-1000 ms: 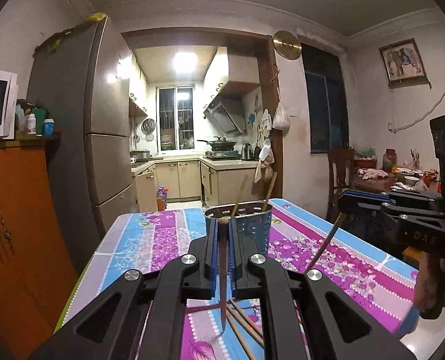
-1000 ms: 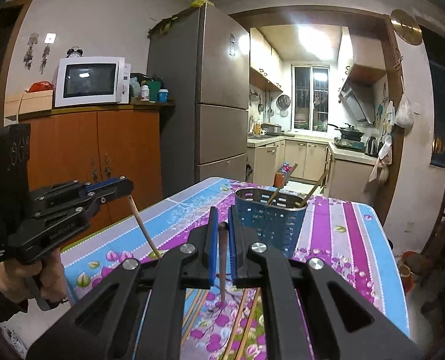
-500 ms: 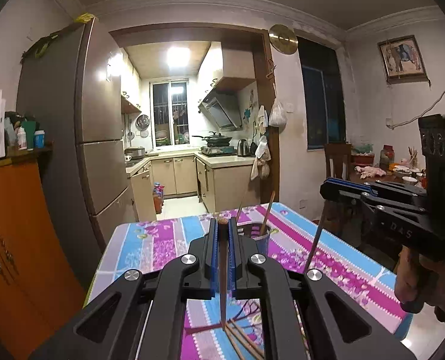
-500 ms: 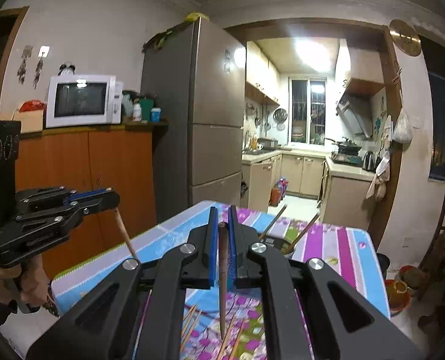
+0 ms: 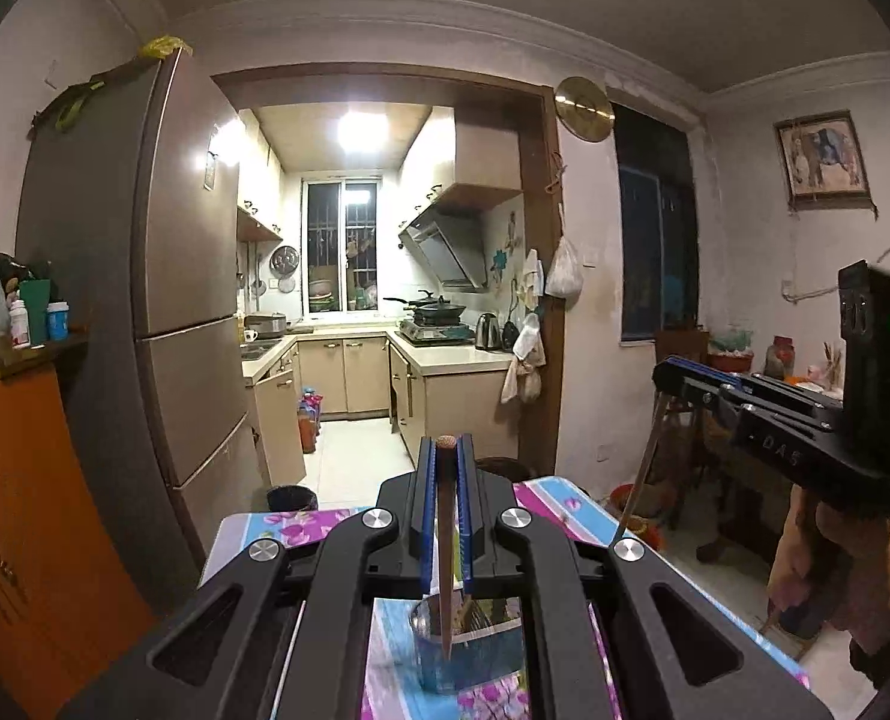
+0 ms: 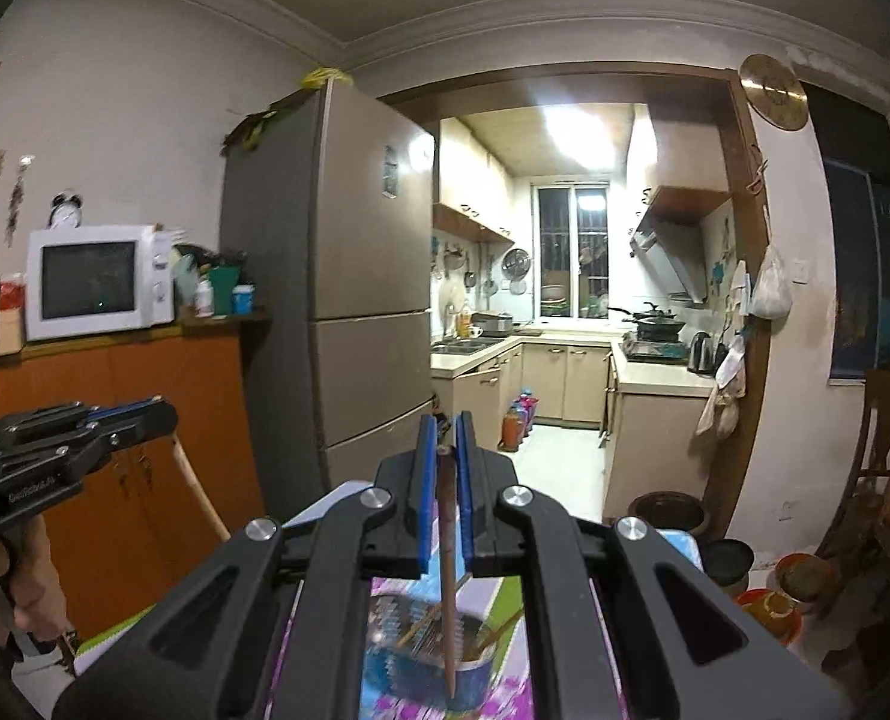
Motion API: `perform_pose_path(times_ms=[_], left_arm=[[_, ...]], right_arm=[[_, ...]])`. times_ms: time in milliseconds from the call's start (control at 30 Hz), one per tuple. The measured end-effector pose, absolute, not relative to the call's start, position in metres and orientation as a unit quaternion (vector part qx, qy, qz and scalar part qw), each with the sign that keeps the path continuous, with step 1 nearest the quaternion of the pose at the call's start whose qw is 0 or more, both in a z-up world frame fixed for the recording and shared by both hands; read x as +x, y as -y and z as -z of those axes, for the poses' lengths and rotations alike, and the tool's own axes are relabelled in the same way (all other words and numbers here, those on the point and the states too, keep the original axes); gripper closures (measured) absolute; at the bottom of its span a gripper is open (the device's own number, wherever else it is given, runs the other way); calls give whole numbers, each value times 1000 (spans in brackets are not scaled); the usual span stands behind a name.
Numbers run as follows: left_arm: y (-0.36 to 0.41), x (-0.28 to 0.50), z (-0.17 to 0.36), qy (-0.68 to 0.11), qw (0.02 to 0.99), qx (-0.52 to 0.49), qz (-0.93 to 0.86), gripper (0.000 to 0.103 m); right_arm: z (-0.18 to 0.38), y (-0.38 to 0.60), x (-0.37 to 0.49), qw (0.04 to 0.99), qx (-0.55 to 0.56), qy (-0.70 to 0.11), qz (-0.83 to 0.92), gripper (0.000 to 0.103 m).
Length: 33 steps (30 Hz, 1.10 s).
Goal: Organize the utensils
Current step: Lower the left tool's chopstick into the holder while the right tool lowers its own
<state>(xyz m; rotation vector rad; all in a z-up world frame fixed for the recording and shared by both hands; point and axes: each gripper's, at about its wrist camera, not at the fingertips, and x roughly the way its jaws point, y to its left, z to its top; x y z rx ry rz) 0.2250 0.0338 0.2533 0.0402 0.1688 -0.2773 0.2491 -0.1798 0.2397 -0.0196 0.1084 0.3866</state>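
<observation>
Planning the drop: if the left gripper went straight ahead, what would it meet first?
Nothing near: the left gripper points over the table's far edge toward the kitchen floor; depth is unclear.

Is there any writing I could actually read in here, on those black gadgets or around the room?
"DAS": pale letters on the side of the right gripper, seen from the left one.
Pale lettering on the side of the left gripper: too blurred to read.
Bottle labels beside the microwave: too small to read.
Sticker on the fridge door: unreadable.
Round gold wall clock: its markings are too small to read.
</observation>
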Motion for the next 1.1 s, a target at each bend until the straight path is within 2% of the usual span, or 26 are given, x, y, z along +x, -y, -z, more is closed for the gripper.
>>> perform_pose_path(times_ms=[267, 633, 1100], left_arm=[[-21, 291, -262, -104, 986, 14, 133, 95], [-12, 356, -211, -173, 976, 15, 128, 95], [-9, 413, -175, -228, 966, 14, 117, 95]], right_arm=[[-240, 177, 310, 979, 9, -73, -192, 98], [-185, 169, 354, 971, 17, -130, -201, 98], [-158, 169, 395, 963, 33, -182, -197, 98]])
